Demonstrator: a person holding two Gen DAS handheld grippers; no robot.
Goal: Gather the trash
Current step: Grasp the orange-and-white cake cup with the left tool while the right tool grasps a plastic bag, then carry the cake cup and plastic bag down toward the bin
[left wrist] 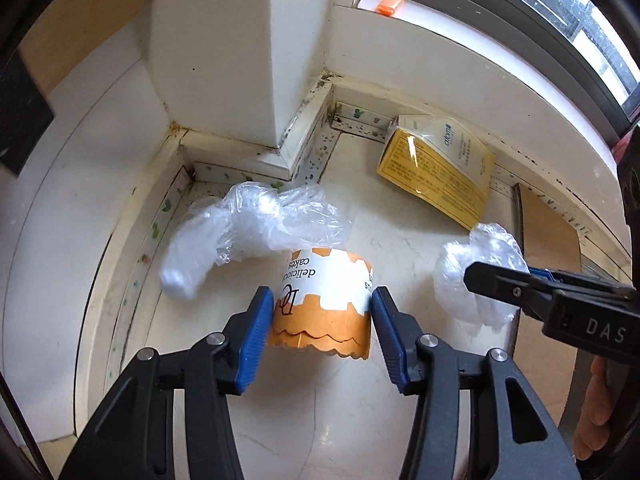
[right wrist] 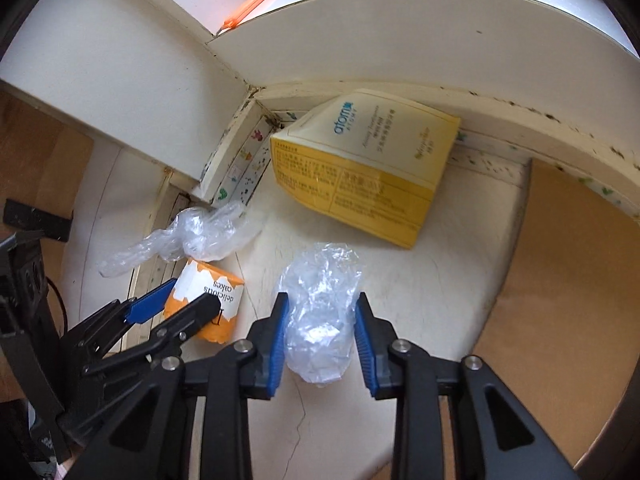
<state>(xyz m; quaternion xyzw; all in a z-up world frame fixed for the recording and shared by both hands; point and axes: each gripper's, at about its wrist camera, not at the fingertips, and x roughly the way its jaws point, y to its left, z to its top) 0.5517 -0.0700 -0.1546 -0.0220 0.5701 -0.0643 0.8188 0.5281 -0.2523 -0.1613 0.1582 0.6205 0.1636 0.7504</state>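
Note:
An orange and white "delicious cakes" paper box [left wrist: 324, 304] lies on the white floor. My left gripper [left wrist: 323, 308] has a blue pad on each side of it, touching its sides. The box and left gripper also show in the right wrist view [right wrist: 206, 300]. A crumpled clear plastic wad [right wrist: 320, 316] sits between the pads of my right gripper [right wrist: 321, 320], which closes on it. The same wad shows in the left wrist view [left wrist: 476, 276]. A second clear plastic bag [left wrist: 248, 236] lies behind the box. A yellow "atomy" carton [right wrist: 360, 168] leans by the wall.
A white pillar [left wrist: 224, 52] and baseboard corner stand behind the trash. A window sill with an orange clip [left wrist: 390, 2] runs at the upper right. A brown cardboard sheet [right wrist: 568, 280] lies on the floor to the right.

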